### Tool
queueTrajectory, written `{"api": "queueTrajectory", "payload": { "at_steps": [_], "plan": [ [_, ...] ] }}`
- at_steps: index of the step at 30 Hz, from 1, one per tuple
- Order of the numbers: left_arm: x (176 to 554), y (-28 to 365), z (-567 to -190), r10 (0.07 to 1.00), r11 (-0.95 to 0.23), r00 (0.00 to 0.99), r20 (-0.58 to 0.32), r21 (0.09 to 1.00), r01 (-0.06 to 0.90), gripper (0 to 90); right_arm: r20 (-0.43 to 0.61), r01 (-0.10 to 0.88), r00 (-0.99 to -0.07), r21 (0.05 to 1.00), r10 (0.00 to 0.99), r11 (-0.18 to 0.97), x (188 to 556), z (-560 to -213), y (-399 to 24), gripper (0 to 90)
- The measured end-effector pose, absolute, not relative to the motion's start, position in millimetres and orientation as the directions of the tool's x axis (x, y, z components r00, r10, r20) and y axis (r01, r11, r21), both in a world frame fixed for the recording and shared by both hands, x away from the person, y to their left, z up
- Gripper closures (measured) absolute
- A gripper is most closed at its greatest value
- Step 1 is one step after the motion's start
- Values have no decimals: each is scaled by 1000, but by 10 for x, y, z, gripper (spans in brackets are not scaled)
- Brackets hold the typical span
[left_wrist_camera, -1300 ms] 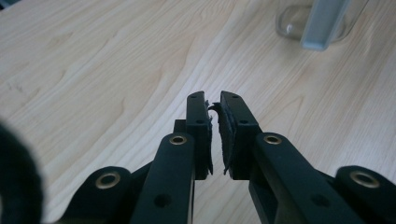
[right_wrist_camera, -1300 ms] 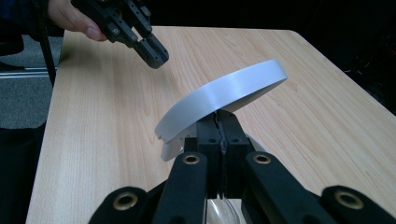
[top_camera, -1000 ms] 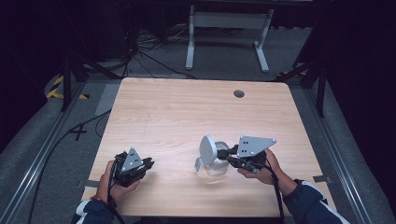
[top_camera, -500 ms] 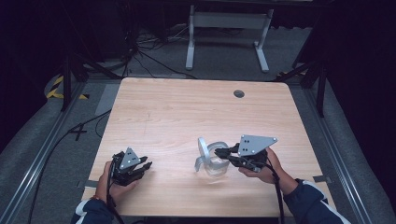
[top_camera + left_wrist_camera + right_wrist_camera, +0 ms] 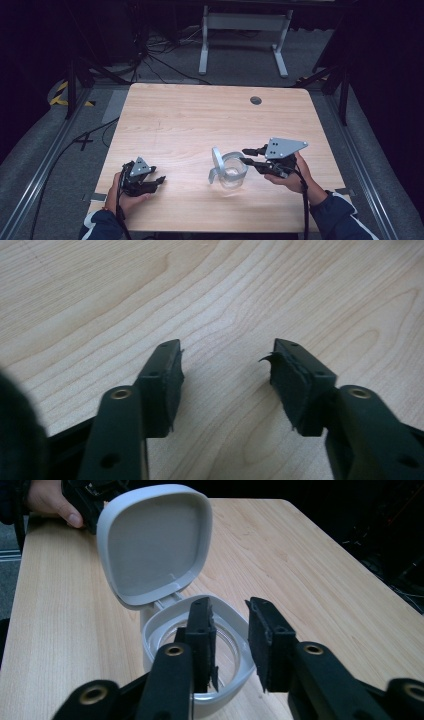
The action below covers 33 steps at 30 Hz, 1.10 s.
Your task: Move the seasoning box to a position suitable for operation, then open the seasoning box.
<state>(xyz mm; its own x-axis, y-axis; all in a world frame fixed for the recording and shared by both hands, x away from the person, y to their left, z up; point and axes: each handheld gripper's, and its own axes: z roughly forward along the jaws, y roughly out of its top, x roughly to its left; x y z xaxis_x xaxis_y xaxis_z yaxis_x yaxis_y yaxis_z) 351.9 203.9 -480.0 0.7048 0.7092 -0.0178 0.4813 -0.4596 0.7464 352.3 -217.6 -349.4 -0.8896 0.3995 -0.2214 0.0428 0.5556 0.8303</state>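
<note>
Straddling the near rim of a clear container [image 5: 195,650] with its grey lid [image 5: 155,542] flipped up, the right gripper's [image 5: 230,630] fingers look apart, perhaps not gripping. Left gripper [image 5: 225,375], fingers apart, hovers over bare desk [image 5: 200,115].

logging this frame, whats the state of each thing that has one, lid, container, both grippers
lid: flipped open, standing up on its hinge
container: upright on the table, clear, looks empty
right gripper: jaws apart, one inside the rim, one outside
left gripper: open, holding nothing, over bare table
</note>
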Motion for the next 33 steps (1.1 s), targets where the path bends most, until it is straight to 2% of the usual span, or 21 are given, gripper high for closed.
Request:
{"api": "queueTrajectory", "payload": {
  "at_steps": [2, 3, 5, 7, 10, 19, 29, 33],
  "plan": [
    [3521, 2036, -4800, 708, -462, 706, -22, 742, 486, 371, -217, 50, -888, 830, 404, 556, 3521, -3489, -2191, 688],
    [3519, 2028, -4800, 712, -463, 702, -19, 739, 489, 371, -218, 50, -888, 830, 405, 556, 3525, -3483, -2210, 675],
    [3543, 2029, -4799, 737, -461, 676, -4, 729, 506, 271, -219, 58, -887, 820, 407, 569, 3518, -3453, -2265, 639],
    [3550, 2029, -4801, 741, -453, 671, -12, 729, 514, 240, -227, 57, -883, 817, 411, 574, 3515, -3438, -2306, 625],
    [3574, 2030, -4800, 733, -470, 680, 9, 730, 496, 225, -233, 66, -877, 807, 420, 586, 3522, -3433, -2382, 599],
    [3567, 2020, -4803, 738, -459, 675, -4, 729, 507, 220, -250, 89, -851, 798, 461, 596, 3483, -3444, -2638, 548],
    [3565, 2016, -4804, 739, -454, 674, -17, 726, 516, 215, -289, 165, -811, 720, 508, 674, 3439, -3758, -2961, 472],
    [3564, 2015, -4805, 738, -454, 674, -18, 726, 517, 215, -265, 211, -808, 704, 526, 679, 3421, -3898, -3114, 477]
  ]
}}
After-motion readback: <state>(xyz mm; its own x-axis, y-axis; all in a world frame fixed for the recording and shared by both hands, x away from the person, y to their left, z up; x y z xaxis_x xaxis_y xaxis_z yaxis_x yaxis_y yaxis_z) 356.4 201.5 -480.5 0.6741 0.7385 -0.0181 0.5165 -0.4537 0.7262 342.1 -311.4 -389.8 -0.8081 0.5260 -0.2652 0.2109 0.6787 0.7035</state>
